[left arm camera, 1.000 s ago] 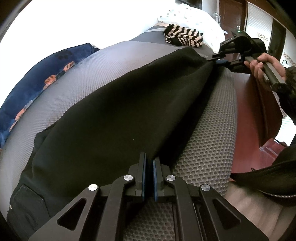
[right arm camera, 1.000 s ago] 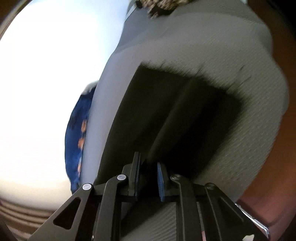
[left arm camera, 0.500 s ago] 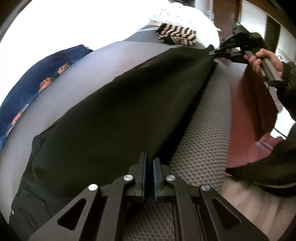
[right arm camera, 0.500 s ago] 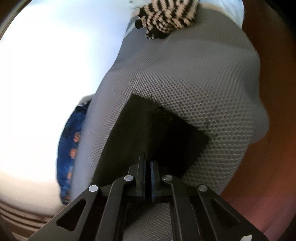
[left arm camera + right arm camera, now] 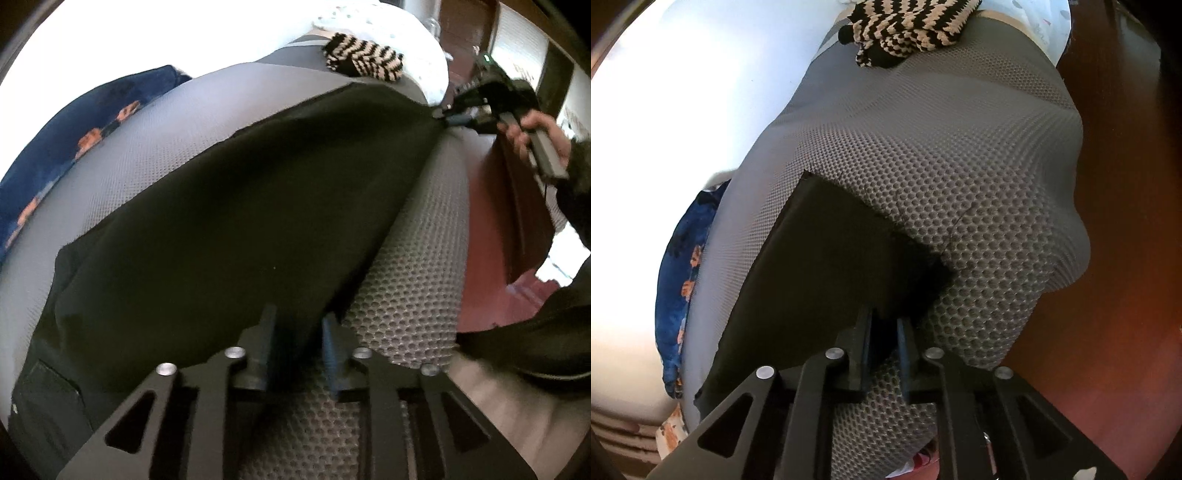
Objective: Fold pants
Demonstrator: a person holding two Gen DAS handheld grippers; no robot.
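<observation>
Black pants (image 5: pixel 240 221) lie stretched lengthwise along a grey mesh pad (image 5: pixel 413 277). My left gripper (image 5: pixel 299 325) is at their near end, its jaws opening; the fabric's edge lies in the gap, and the pads do not press it. In the left wrist view my right gripper (image 5: pixel 443 116) sits at the far hem, held by a person's hand (image 5: pixel 532 129). In the right wrist view the pants' hem end (image 5: pixel 831 266) lies flat on the pad (image 5: pixel 960 166). The right gripper (image 5: pixel 884 325) has jaws opening, with dark cloth at the gap's tip, unpinched.
A black-and-cream striped knit (image 5: pixel 364 61) (image 5: pixel 908 26) lies at the pad's far end by white bedding (image 5: pixel 388 33). A blue patterned cloth (image 5: pixel 74 147) (image 5: pixel 679 277) lies beyond the pad's left side. The pad's right edge drops off to reddish-brown wood (image 5: pixel 487 229).
Both grippers were shut on the pants' ends; now both sets of jaws have parted. The far hem has settled flat on the pad, and the right gripper's view has tilted.
</observation>
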